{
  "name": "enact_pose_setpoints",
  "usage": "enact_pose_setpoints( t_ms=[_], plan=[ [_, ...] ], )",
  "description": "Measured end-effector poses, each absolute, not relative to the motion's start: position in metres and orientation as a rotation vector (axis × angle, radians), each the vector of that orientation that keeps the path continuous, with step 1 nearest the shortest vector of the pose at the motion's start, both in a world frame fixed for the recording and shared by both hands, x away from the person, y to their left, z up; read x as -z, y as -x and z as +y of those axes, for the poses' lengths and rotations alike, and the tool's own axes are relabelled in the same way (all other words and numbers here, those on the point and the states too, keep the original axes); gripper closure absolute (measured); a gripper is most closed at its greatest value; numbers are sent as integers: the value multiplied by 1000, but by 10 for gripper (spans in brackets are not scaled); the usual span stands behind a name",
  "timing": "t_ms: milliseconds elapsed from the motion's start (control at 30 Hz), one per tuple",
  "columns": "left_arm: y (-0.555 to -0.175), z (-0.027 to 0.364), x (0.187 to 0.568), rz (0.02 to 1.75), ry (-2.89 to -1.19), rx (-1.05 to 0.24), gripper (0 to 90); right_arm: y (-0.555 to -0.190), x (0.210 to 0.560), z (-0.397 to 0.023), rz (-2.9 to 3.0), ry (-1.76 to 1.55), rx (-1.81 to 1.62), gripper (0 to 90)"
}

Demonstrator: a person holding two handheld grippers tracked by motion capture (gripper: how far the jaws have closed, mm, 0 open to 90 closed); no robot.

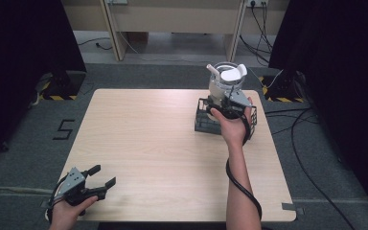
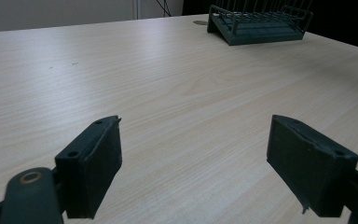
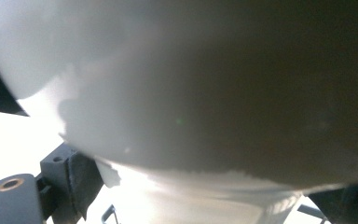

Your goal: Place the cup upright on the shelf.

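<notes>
White and rounded, the teapot [image 1: 226, 79] is in your right gripper [image 1: 227, 103], whose jaws are closed on its lower body, above the dark wire rack [image 1: 205, 122] at the table's [image 1: 148, 143] far right. The rack sits directly under it. Your left gripper [image 1: 100, 179] rests at the near left corner, jaws wide apart, holding nothing.
</notes>
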State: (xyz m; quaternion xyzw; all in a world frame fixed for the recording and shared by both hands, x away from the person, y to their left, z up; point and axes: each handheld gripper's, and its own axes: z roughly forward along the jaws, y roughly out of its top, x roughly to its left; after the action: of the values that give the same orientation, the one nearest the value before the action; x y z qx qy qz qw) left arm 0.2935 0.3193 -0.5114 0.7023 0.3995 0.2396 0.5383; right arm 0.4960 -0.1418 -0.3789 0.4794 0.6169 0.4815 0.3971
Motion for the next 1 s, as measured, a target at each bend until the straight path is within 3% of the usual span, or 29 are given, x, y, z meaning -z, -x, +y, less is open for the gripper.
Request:
enact_pose_setpoints(
  t_ms=[633,1000],
  plan=[
    [-294,320,512,956,-1665,-570,170,-519,381,-153,1547,-1259,-1163,114],
    [-294,321,512,958,-1665,-569,170,-534,404,-158,1559,-1328,-1129,113]
  ],
)
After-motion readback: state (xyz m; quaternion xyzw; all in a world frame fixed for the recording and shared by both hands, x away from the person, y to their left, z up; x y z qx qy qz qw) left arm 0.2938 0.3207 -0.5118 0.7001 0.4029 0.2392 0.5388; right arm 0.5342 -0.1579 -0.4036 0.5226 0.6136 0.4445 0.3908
